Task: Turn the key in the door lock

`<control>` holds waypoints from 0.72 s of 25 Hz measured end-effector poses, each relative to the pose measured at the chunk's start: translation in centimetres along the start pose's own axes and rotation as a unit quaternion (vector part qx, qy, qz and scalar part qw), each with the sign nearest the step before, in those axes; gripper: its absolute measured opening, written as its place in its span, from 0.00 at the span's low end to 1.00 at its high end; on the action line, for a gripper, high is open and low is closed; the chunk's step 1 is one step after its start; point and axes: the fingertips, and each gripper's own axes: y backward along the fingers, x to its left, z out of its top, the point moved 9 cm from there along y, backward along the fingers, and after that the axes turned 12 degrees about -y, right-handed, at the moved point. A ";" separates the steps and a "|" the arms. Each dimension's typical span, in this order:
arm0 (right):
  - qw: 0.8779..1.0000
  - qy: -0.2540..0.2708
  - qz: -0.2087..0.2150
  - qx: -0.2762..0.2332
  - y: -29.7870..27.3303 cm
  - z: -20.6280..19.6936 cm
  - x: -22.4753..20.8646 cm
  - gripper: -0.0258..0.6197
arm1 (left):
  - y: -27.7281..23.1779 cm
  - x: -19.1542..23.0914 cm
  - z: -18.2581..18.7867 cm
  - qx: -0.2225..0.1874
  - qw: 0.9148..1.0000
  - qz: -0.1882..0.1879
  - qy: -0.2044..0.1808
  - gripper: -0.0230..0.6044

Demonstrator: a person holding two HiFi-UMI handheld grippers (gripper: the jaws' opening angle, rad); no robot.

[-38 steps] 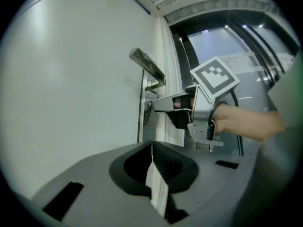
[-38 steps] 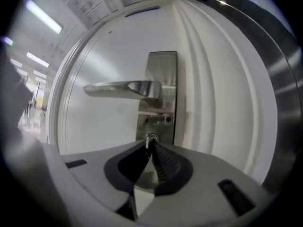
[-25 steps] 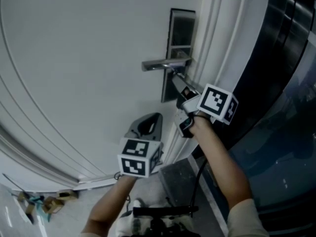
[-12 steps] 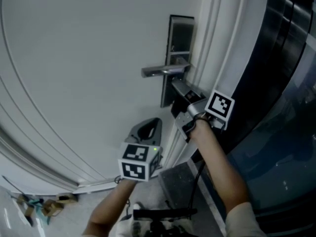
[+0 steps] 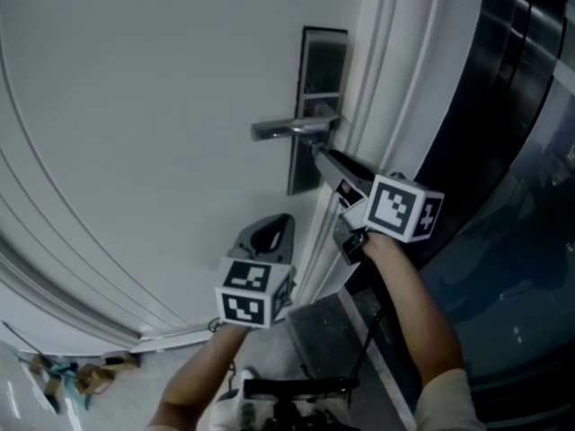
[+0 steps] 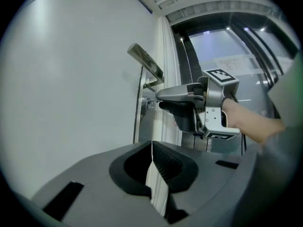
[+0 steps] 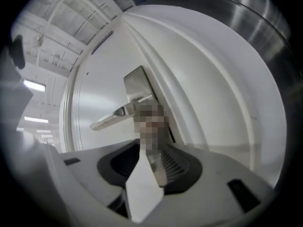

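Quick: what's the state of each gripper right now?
Left gripper: shut, empty.
Right gripper: open, jaws have just been opening; key sits at its tips, not clamped.

Quick count: one door, one lever handle up around 12 o'clock, one lock plate behind it, and one key poking out of the plate. Two claws: the left claw at 6 o'clock, and the right claw, whose jaws have just been opening with the key right at its tips. Two marker cubes, one per claw. The scraps on the floor at 7 o'clock are too blurry to count.
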 end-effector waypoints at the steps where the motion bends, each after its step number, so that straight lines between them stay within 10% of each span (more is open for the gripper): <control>1: 0.999 0.040 -0.011 0.004 0.2 0.0 0.3 0.26 | 0.0 -0.1 0.0 0.000 1.000 -0.001 -0.001 0.06; 6: 0.956 0.284 -0.061 0.031 0.1 -0.3 2.5 0.26 | 0.2 0.0 0.0 -0.001 1.000 0.001 0.000 0.06; 18: 0.759 0.635 -0.106 0.095 -1.2 -2.5 4.3 0.26 | 0.6 0.8 -0.1 -0.001 1.000 0.012 0.003 0.06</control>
